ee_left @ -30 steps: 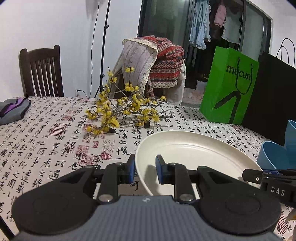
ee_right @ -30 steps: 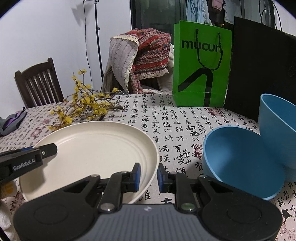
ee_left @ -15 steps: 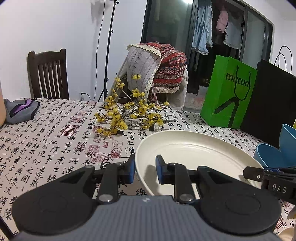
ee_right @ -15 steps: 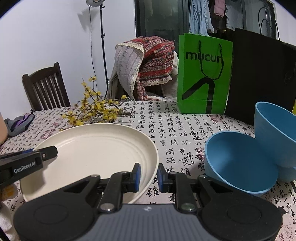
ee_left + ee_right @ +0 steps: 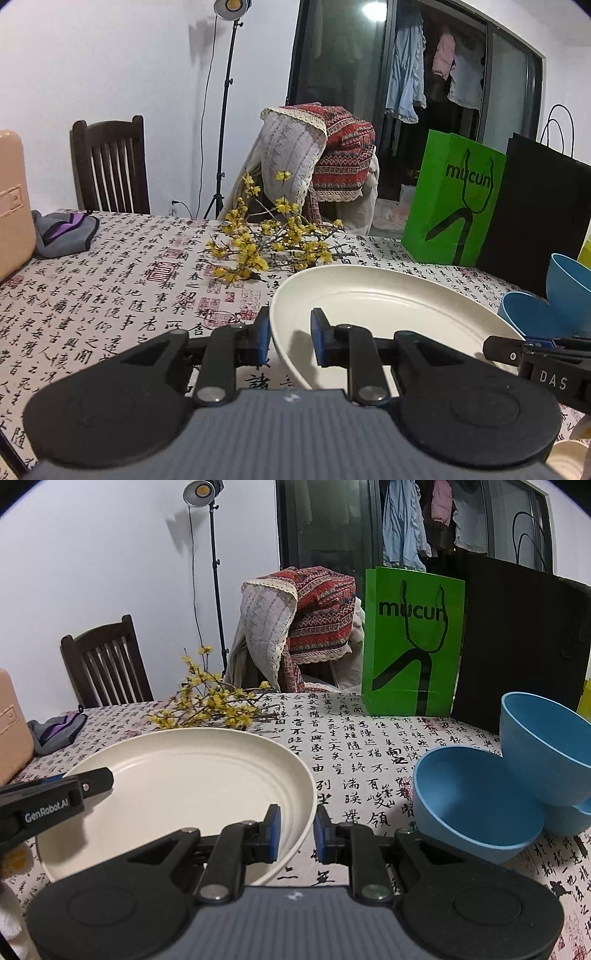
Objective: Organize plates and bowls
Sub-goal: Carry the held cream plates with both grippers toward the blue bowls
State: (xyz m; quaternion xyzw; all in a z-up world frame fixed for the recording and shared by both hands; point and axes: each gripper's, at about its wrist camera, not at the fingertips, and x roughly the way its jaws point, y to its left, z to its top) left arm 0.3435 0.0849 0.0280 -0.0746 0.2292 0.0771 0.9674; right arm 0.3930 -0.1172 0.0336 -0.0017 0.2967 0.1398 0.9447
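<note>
A large cream plate (image 5: 384, 306) is held off the table by both grippers. My left gripper (image 5: 288, 338) is shut on its left rim. My right gripper (image 5: 297, 829) is shut on its right rim; the plate (image 5: 177, 786) fills the left of the right wrist view. Two blue bowls lie to the right: one (image 5: 472, 805) tipped on its side on the table, another (image 5: 546, 753) leaning on top of it. They also show at the right edge of the left wrist view (image 5: 565, 291).
Yellow flower branches (image 5: 273, 240) lie behind the plate. A green paper bag (image 5: 412, 646) and a black bag (image 5: 521, 642) stand at the back right. A peach case (image 5: 13, 199) and a grey cloth (image 5: 62, 232) are at the left. A wooden chair (image 5: 110, 166) stands behind the table.
Both grippers have risen with the plate held between them; the table and bowls now sit lower in view. The grips on the rims are unchanged.
</note>
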